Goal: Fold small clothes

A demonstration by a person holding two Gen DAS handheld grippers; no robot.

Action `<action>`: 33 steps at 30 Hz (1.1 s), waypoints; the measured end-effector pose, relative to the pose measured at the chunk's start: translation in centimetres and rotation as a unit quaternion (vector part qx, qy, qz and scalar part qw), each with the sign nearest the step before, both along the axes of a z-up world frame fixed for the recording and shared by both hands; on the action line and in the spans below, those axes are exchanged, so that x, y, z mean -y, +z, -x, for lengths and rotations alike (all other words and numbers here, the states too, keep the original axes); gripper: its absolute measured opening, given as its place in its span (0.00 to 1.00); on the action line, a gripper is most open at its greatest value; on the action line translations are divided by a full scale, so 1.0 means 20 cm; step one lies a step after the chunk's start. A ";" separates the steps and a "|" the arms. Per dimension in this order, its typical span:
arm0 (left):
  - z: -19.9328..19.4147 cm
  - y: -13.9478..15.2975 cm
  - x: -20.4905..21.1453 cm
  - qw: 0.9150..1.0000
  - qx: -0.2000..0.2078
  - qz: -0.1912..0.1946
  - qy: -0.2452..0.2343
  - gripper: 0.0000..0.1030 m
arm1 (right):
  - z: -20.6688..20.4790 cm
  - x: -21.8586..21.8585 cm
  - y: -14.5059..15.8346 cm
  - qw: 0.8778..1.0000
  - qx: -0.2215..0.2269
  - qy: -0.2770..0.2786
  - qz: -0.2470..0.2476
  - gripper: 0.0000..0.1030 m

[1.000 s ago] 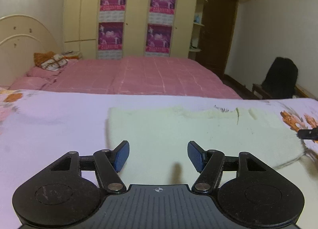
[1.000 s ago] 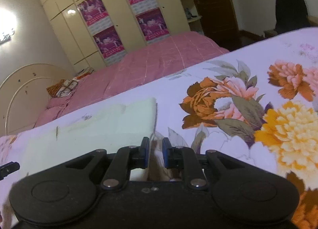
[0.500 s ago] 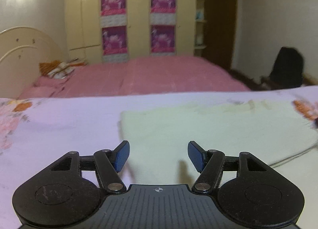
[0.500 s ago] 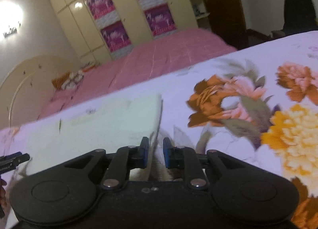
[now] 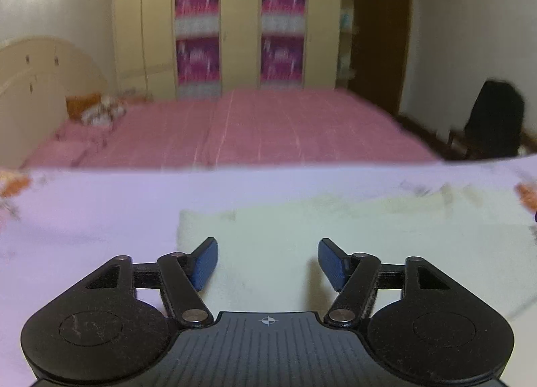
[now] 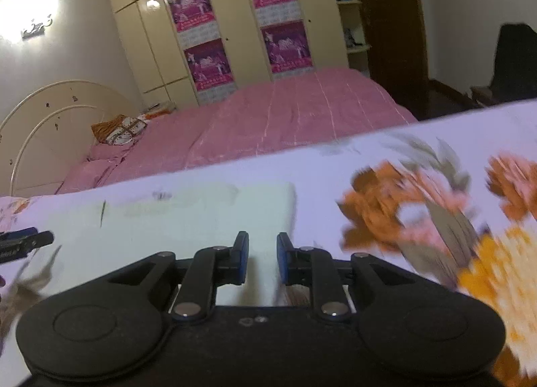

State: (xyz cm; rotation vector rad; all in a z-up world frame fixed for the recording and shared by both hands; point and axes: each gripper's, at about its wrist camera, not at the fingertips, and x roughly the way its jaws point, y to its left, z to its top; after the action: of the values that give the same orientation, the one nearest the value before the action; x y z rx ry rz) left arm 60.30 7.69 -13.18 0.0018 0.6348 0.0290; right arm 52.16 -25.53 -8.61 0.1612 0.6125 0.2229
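Over cream garment: left tongs spread wide; right tongs slightly parted, level.

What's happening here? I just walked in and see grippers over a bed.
A person with a handheld gripper in each hand is working on a pale cream garment lying flat on a floral sheet. The left gripper hovers over the garment's left end, jaws wide open. The right gripper is near its right edge, jaws partly open, gripping nothing.
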 end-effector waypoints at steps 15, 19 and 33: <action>0.42 0.04 0.12 0.999 0.018 -0.018 0.020 0.84 | 0.10 0.00 -0.10 0.997 -0.007 0.039 0.068 0.35; 0.71 0.03 0.13 0.999 0.015 -0.026 0.022 0.84 | 0.25 0.08 -0.03 0.998 0.016 0.039 0.052 0.34; 1.43 -0.05 0.13 0.998 -0.028 -0.016 0.056 0.84 | 1.04 0.32 -0.06 0.999 -0.041 0.019 0.009 0.35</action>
State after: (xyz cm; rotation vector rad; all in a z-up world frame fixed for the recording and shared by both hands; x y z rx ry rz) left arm 31.78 5.10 -14.28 -0.0023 0.6905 0.1473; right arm 31.35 -32.03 -9.87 0.1419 0.6998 0.2491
